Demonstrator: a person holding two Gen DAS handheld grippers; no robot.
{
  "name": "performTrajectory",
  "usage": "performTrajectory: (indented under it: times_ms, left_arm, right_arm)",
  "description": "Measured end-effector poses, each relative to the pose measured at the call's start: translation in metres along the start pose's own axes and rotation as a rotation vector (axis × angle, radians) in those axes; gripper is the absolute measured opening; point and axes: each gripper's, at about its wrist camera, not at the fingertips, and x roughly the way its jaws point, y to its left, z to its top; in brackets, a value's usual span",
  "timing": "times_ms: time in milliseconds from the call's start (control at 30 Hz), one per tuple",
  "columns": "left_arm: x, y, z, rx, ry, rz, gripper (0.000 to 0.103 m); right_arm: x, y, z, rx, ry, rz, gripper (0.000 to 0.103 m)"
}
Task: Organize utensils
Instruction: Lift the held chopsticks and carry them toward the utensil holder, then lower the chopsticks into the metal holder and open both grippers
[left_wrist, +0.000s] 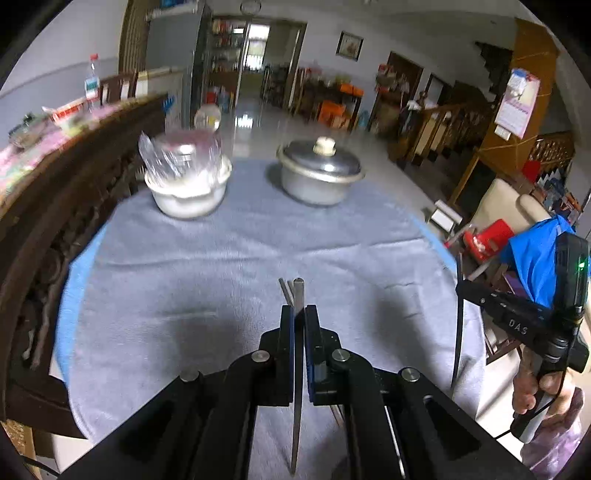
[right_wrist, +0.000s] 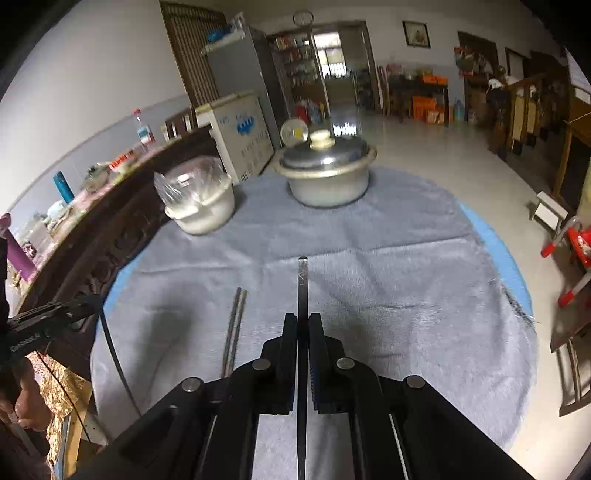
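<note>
My left gripper (left_wrist: 299, 310) is shut on a flat metal utensil handle (left_wrist: 298, 295) that sticks out past the fingertips above the grey cloth (left_wrist: 221, 266); thin metal chopsticks (left_wrist: 285, 291) show just beside it. My right gripper (right_wrist: 303, 317) is shut on another flat metal utensil handle (right_wrist: 302, 280) pointing forward over the grey cloth (right_wrist: 406, 277). A pair of metal chopsticks (right_wrist: 234, 325) lies on the cloth left of the right gripper. The right gripper body shows at the right of the left wrist view (left_wrist: 524, 317).
A white bowl with a plastic bag over it (left_wrist: 186, 184) (right_wrist: 201, 206) and a lidded metal pot (left_wrist: 319, 173) (right_wrist: 327, 173) stand at the far side of the round table. A dark carved wooden cabinet (left_wrist: 55, 221) borders the left edge. A cable (right_wrist: 114, 354) hangs at the left.
</note>
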Motion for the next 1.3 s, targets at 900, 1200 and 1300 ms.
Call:
performTrajectory:
  times_ms: [900,1200,1300]
  left_arm:
    - [-0.167,-0.036,-0.058,-0.047,-0.381,0.021,0.005]
    - [-0.201,-0.045,-0.058,-0.047,-0.463,0.005,0.005]
    - [-0.209,-0.050,-0.060,-0.039,-0.474,-0.011,0.005]
  right_arm:
    - [-0.167,0.019,-0.069,0.147,-0.485,0.071,0.007]
    - [-0.192,0.032,-0.075,0.195,-0.613,0.165,0.007]
    - [-0.198,0.040,-0.078,0.193,-0.664,0.151,0.007]
